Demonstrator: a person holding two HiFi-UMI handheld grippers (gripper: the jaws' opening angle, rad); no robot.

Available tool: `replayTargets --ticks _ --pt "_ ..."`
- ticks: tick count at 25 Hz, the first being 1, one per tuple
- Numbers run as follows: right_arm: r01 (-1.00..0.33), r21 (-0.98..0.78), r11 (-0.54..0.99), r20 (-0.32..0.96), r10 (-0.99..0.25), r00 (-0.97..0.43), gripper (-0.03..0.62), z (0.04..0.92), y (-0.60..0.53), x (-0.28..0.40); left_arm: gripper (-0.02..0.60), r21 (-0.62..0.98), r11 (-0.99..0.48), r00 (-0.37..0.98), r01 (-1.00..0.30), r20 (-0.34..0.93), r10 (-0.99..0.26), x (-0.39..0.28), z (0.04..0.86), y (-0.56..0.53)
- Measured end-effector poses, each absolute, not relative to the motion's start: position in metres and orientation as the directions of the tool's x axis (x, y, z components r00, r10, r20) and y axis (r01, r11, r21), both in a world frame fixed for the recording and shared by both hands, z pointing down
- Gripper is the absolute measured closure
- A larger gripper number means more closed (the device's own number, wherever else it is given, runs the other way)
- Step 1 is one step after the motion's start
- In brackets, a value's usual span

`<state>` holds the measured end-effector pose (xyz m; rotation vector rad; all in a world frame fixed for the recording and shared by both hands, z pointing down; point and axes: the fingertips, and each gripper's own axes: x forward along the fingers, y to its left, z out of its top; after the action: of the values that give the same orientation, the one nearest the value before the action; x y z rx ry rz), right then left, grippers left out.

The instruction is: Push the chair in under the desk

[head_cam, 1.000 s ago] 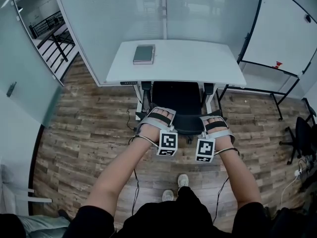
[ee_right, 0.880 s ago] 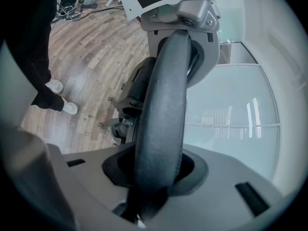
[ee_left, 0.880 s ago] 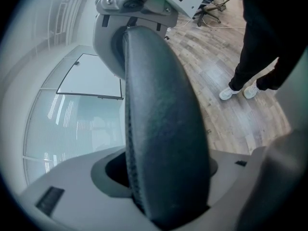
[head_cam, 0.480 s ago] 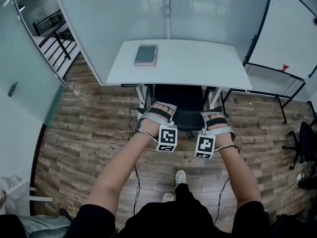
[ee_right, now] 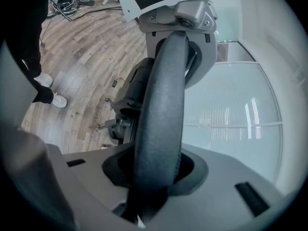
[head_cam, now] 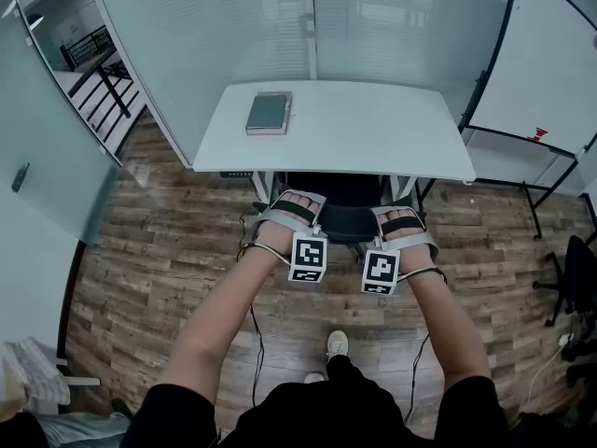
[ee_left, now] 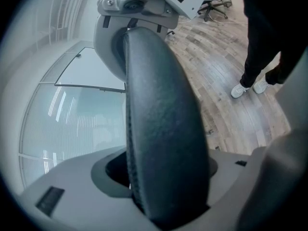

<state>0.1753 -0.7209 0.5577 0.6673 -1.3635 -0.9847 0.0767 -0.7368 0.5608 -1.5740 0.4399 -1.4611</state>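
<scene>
Over wood floor point(head_cam: 149, 250), with left gripper point(head_cam: 291, 209) and right gripper point(head_cam: 403, 222) pinching chair point(head_cam: 350, 218), push evenly under desk's point(head_cam: 373, 124) near edge.

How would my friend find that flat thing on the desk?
Find the big white desk in front of the glass wall. Near its far left corner lies a flat grey-green book. It is the only thing on the desktop; the black chair is lower down, at the desk's front edge.
</scene>
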Motion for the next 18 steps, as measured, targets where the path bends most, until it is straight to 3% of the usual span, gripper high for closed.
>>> replayTargets --ticks 18 --pt "0.162 0.870 0.466 0.486 -0.866 -0.121 0.470 0.552 -0.820 0.183 0.295 -0.790 -0.539 0.240 0.291 0.606 -0.759 0.090 0.556 -0.832"
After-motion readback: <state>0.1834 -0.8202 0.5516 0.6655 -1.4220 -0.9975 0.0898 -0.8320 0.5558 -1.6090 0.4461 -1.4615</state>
